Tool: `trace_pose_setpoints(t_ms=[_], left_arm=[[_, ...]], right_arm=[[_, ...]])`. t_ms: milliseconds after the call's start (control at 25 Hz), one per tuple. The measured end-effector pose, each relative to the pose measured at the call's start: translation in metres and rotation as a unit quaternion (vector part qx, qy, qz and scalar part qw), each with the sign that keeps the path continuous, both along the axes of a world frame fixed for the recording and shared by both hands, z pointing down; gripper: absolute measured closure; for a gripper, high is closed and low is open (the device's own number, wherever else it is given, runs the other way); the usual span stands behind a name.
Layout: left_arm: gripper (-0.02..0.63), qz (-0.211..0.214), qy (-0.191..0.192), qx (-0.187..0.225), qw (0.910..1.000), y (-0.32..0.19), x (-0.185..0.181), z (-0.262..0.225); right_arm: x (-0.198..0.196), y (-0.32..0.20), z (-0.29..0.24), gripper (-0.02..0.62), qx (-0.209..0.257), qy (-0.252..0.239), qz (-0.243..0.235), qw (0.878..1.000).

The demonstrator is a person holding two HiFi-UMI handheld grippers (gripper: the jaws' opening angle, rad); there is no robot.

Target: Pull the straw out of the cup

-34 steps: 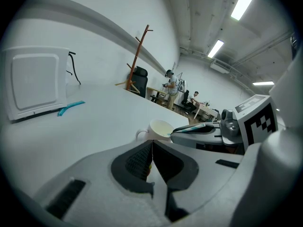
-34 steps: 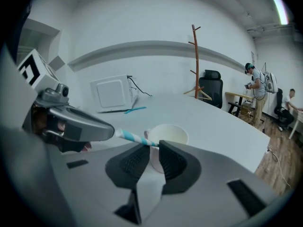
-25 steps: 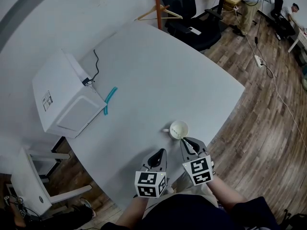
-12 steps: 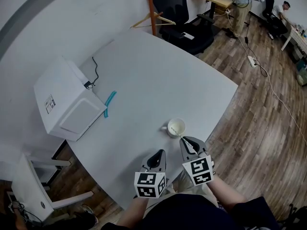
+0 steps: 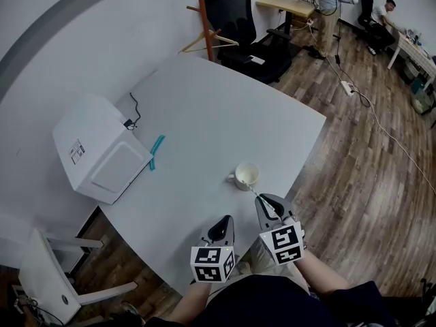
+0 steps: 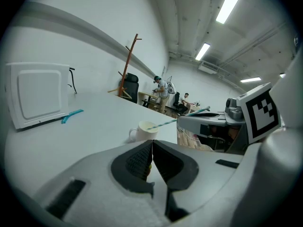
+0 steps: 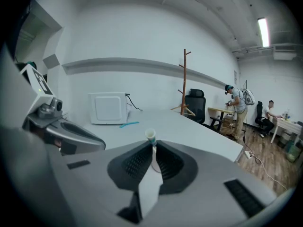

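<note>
Right tool (image 7: 154, 146) clamped on striped straw (image 6: 165, 123); straw's far end at rim of cup (image 5: 246, 176), frame centre. Left tool (image 6: 152, 145) closed, empty, lower centre, at edge of worktop (image 5: 204, 107).

Straw (image 6: 165, 123) end hidden between right gripper (image 7: 152, 144) tongs, box (image 5: 109, 165) label unreadable

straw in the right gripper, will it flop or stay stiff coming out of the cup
Probably fairly stiff: the straw runs straight from the cup to the right gripper without sagging. Likely very light, so the cup shouldn't tip. Its thin wall may crush if pinched hard.
</note>
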State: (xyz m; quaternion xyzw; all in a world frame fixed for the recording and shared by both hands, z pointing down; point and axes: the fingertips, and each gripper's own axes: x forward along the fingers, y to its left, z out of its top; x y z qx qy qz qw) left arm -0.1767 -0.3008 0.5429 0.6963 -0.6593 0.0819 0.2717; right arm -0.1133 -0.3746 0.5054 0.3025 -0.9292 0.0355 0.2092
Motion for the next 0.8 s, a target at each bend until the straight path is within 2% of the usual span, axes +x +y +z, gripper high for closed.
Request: trace_pose_setpoints(t_ms=[440,800], left_arm=[[0.588,0.012,-0.004,0.010,0.9999,0.037,0.005,-0.009],[0.588,0.028,-0.010,0.019,0.9994,0.055,0.012,-0.013]], right_arm=[[0.016,0.044,-0.017,0.552,0.009,-0.019,0.022,1.000],[0.019,0.078,-0.026,0.552,0.009,-0.037,0.017,0.999]])
